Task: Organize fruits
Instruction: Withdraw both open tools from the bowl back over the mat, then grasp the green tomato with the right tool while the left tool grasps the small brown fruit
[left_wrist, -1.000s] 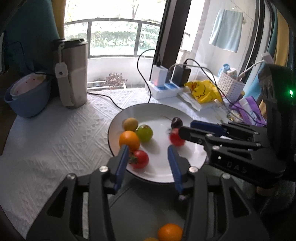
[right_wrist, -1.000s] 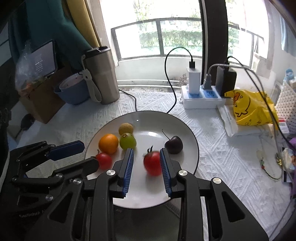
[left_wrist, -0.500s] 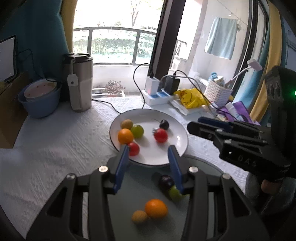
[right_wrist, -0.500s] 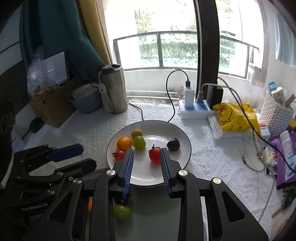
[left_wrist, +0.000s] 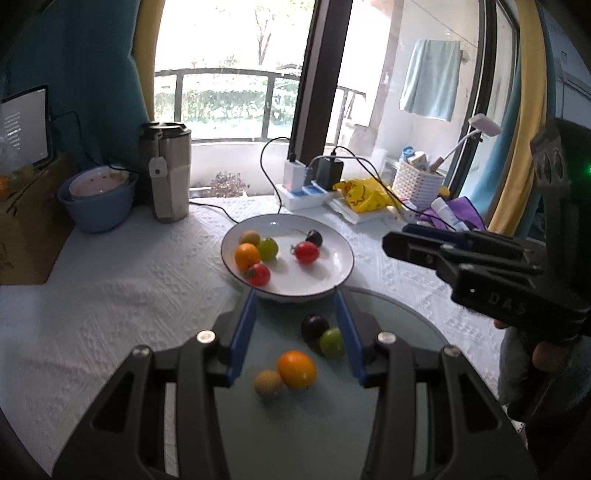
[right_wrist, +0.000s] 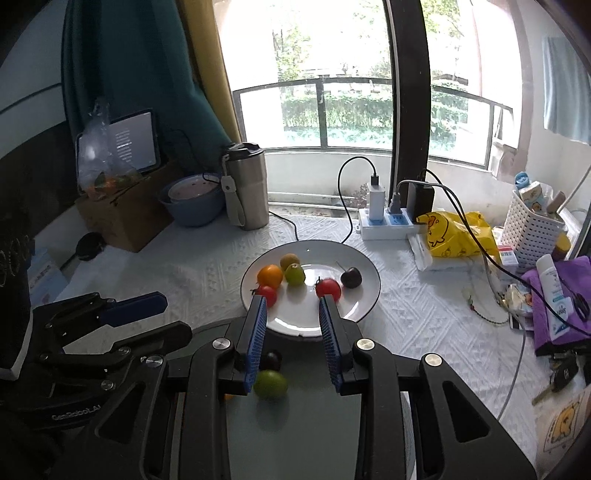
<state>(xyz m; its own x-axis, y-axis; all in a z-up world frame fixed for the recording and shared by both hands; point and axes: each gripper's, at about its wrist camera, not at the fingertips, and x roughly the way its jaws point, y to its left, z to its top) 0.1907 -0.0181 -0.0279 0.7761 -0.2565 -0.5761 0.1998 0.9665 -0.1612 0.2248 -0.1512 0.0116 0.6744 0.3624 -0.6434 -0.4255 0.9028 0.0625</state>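
Note:
A white plate (left_wrist: 332, 277) (right_wrist: 362, 302) sits mid-table with several fruits: an orange (left_wrist: 246, 256), a green fruit (left_wrist: 267, 248), a tan fruit (left_wrist: 250, 236), two red tomatoes (left_wrist: 306, 252) (left_wrist: 258, 274) and a dark cherry (left_wrist: 314, 237). A grey-green plate (left_wrist: 295, 413) (right_wrist: 303, 424) nearer me holds an orange (left_wrist: 296, 369), a tan fruit (left_wrist: 269, 383), a green fruit (left_wrist: 331, 341) and a dark fruit (left_wrist: 314, 327). My left gripper (left_wrist: 295, 302) is open and empty above the grey-green plate. My right gripper (right_wrist: 293, 306) is open and empty, raised before the white plate.
A steel tumbler (left_wrist: 168, 171) and a blue bowl (left_wrist: 98, 203) stand at the back left. A power strip with cables (right_wrist: 388, 221), a yellow bag (right_wrist: 454, 234), a white basket (right_wrist: 532, 225) and clutter on purple cloth (right_wrist: 554, 295) fill the right side.
Both grippers have pulled back and up from the white plate. The right gripper let go of the red tomato, which now lies on the white plate. The grey-green plate came into view.

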